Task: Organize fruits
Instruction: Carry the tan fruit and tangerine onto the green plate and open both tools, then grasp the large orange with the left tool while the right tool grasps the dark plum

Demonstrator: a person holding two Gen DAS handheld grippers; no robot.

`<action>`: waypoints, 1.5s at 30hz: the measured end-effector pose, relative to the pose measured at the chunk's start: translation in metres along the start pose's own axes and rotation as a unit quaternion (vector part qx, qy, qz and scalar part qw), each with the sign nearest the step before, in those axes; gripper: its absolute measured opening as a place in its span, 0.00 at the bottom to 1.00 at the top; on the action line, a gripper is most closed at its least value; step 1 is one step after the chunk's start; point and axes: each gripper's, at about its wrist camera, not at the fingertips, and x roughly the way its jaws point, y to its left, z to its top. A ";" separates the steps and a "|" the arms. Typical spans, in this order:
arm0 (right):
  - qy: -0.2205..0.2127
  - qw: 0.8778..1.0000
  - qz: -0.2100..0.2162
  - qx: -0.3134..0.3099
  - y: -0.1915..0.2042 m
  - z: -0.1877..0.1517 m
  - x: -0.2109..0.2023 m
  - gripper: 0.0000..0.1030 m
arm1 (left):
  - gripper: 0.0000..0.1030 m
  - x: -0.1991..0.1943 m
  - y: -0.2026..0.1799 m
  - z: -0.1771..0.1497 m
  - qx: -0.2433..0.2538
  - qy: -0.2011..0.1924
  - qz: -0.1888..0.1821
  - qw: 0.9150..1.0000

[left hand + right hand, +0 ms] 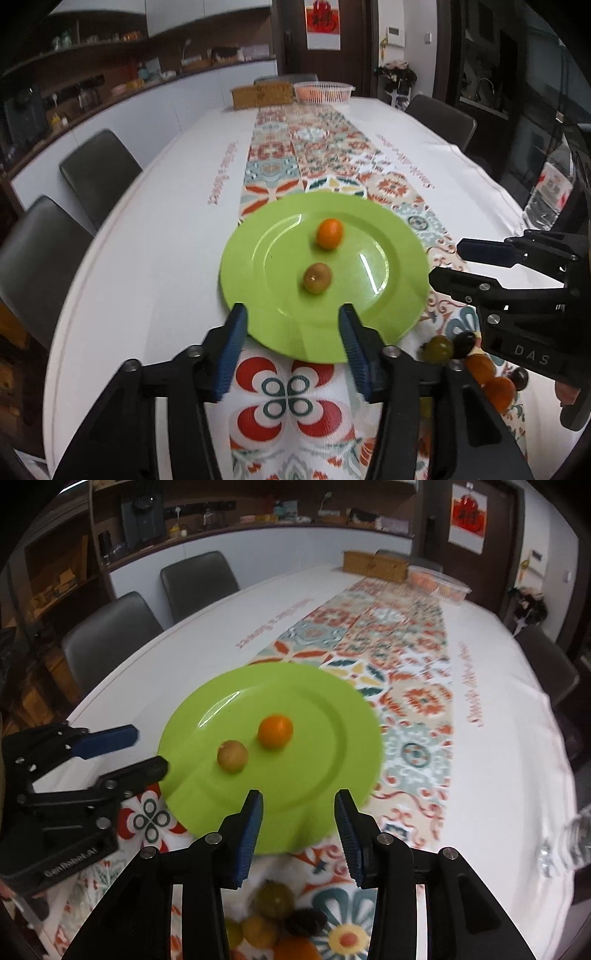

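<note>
Both views show an orange fruit (329, 233) and a brownish one (317, 278) lying apart on the green plate (400, 295). The left gripper (293, 314) and right gripper (298, 800) hang over its near rim, jaws parted and empty. Only the right wrist view shows the pile of fruit (274, 899) on the tablecloth directly beneath its jaws; the left view catches it off to the side.

Ahead of both open jaw pairs: plate (388, 306) on table runner (291, 402), bearing two fruits (232, 756), well apart from pads. Below right gripper (298, 830) jaws, nearer: fruit pile (275, 899) on runner.
</note>
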 end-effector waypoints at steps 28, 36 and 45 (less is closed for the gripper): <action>-0.086 0.994 -0.034 0.052 -0.021 -0.090 -0.130 0.62 | 0.83 -0.120 -0.070 -0.062 0.000 -0.089 -0.015 0.996; -0.053 0.995 -0.050 0.072 -0.029 -0.127 -0.122 0.62 | 0.83 -0.102 -0.084 -0.080 0.016 -0.059 -0.019 0.998; 0.001 0.995 -0.051 0.084 -0.037 -0.153 -0.098 0.62 | 0.83 -0.070 -0.096 -0.098 0.024 -0.006 -0.038 0.999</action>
